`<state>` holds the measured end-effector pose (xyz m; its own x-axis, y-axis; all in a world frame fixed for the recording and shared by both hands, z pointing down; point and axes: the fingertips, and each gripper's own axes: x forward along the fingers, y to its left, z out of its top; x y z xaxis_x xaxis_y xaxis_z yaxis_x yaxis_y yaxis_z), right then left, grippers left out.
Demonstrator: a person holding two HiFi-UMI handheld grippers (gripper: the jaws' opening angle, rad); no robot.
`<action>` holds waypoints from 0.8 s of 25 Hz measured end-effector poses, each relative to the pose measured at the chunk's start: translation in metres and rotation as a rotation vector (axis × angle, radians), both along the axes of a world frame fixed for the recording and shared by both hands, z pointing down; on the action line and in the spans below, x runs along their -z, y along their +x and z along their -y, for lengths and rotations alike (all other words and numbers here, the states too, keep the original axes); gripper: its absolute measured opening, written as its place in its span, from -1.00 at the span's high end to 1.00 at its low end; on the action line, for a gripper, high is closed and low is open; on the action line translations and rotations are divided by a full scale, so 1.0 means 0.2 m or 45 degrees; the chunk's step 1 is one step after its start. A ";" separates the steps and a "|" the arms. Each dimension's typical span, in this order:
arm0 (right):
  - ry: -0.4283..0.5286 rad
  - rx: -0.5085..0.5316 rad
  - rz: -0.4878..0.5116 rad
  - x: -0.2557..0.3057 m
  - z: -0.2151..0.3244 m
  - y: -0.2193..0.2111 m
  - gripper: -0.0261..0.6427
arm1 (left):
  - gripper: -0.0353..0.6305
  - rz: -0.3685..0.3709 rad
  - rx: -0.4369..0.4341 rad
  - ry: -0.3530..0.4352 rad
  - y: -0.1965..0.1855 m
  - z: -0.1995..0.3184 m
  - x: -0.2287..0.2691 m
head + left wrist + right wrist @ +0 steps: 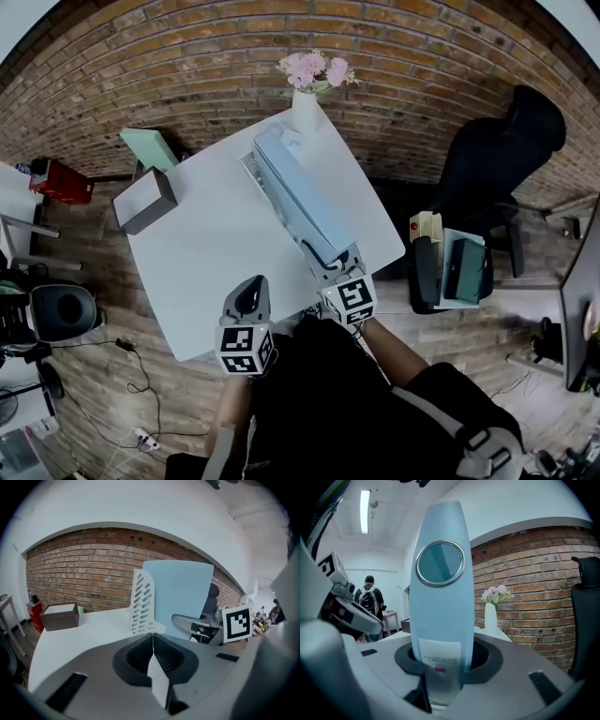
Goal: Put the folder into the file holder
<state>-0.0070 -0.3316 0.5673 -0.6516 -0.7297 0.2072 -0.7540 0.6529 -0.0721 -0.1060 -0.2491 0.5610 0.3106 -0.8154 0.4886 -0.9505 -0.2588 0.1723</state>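
**Folder (300,202) at file holder (251,169), right gripper (333,267) on spine**

Right gripper is mine, and its jaws are clamped on the folder's spine. In the right gripper view the blue spine (440,597), with its ring hole and label, fills the gap between the pads. I'm gripping the spine end, I think, so the folder stands upright on its edge and the far end leads into the slot.

The folder is upright, running away from me and just beside the file holder's perforated white wall (143,602). From the left gripper view it sits right behind that wall. I can't tell whether the bottom edge is already seated in the slot or hanging just above it.

Left gripper (248,298) is on the near side of the file holder, well apart from it, over the table (206,253) edge. Its jaws are pressed together (153,641) with nothing held. I judge it's parked there to stay clear of the folder's path, and it could steady the holder if it tips.

A vase (305,111) of pink flowers stands just past the file holder's far end, so pushing the folder too far could knock it. A brown box (145,200) sits well left of the holder, out of the way.

The task looks mostly done. What's left is to seat the folder and release it.
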 end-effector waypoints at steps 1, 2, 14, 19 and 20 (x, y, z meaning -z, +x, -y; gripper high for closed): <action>0.000 0.001 -0.004 0.00 0.00 0.00 0.40 | 0.82 0.000 -0.001 0.002 0.00 0.00 0.00; -0.001 0.003 -0.009 0.00 -0.01 -0.01 0.40 | 0.82 0.001 -0.003 0.003 0.00 0.00 0.00; -0.081 0.032 -0.321 -0.18 -0.09 -0.04 0.18 | 0.82 0.002 -0.046 0.002 0.03 -0.05 0.02; -0.137 -0.022 -0.366 -0.23 -0.14 0.02 0.06 | 0.82 -0.007 -0.059 0.009 0.02 -0.08 0.06; -0.158 -0.027 -0.363 -0.24 -0.16 0.02 0.05 | 0.82 -0.009 -0.059 0.011 0.01 -0.08 0.07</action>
